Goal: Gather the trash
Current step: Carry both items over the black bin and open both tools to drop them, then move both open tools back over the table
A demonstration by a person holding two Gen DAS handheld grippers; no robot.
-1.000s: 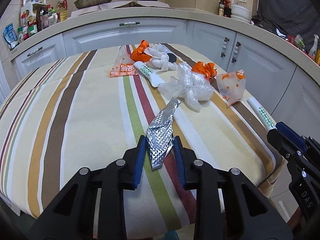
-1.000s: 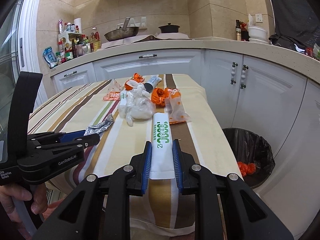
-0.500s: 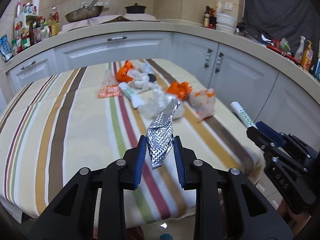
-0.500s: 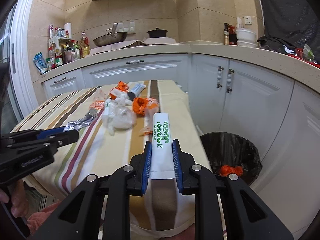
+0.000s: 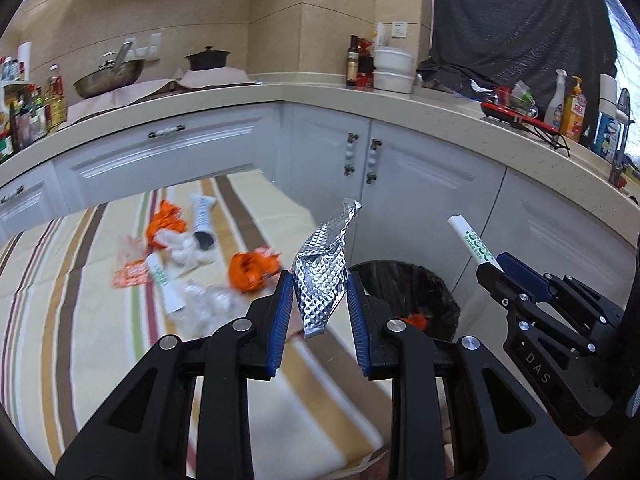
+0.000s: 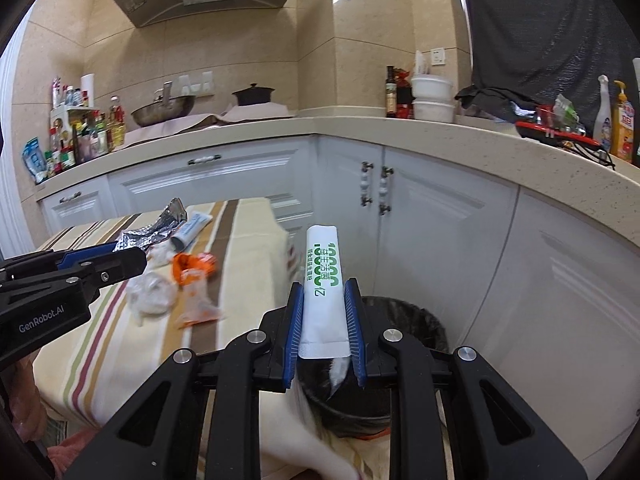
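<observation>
My left gripper (image 5: 320, 304) is shut on a crinkled silver foil wrapper (image 5: 322, 268) and holds it in the air past the table's right edge. My right gripper (image 6: 324, 312) is shut on a white tube with green print (image 6: 323, 280), held above the black-lined trash bin (image 6: 404, 320). The bin (image 5: 404, 284) also shows in the left wrist view, with orange trash inside. More trash lies on the striped table (image 5: 100, 320): an orange bag (image 5: 250, 270), clear plastic (image 5: 208, 300), white tubes (image 5: 164, 284) and an orange wrapper (image 5: 132, 272).
White cabinets (image 6: 440, 216) and a beige counter (image 6: 400, 128) curve round behind the table and bin. The counter holds pots, bottles and bowls. The right gripper shows at the right of the left wrist view (image 5: 540, 312).
Both grippers have lifted their loads off the table and swung right, towards the bin. The foil wrapper and the tube are now in the air near the bin.
</observation>
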